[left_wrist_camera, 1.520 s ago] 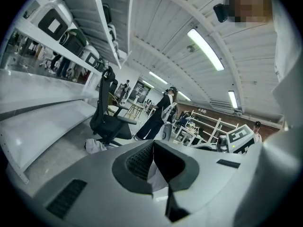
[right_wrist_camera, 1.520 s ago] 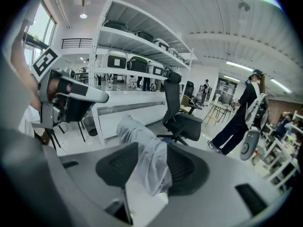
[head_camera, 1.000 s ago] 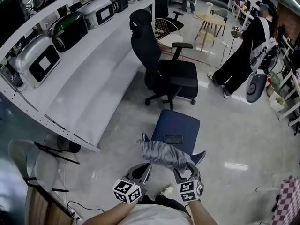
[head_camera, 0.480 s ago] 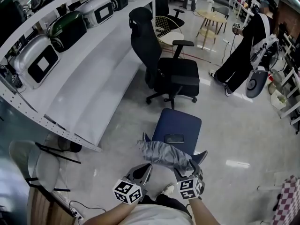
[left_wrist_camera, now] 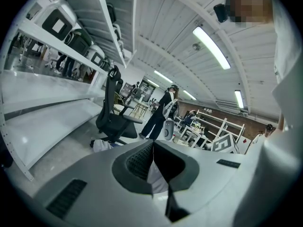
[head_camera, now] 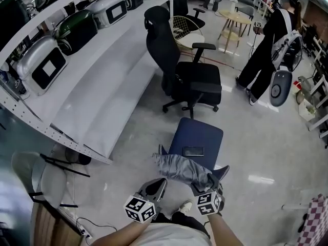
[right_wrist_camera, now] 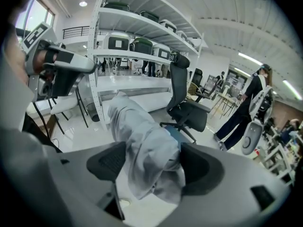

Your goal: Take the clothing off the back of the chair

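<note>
The garment (head_camera: 180, 169) is pale grey, soft and crumpled. It lies draped lengthwise along the top edge of the back of the chair (head_camera: 197, 136) as a bunched, wrinkled roll. One end sticks out past the back's left corner, and the other end hangs down thicker at the right corner. The back's dark corners show at either end of the cloth. The chair is small, with a dark blue padded seat. It stands upright on the glossy floor, its back on the near side and its seat facing away.
</note>
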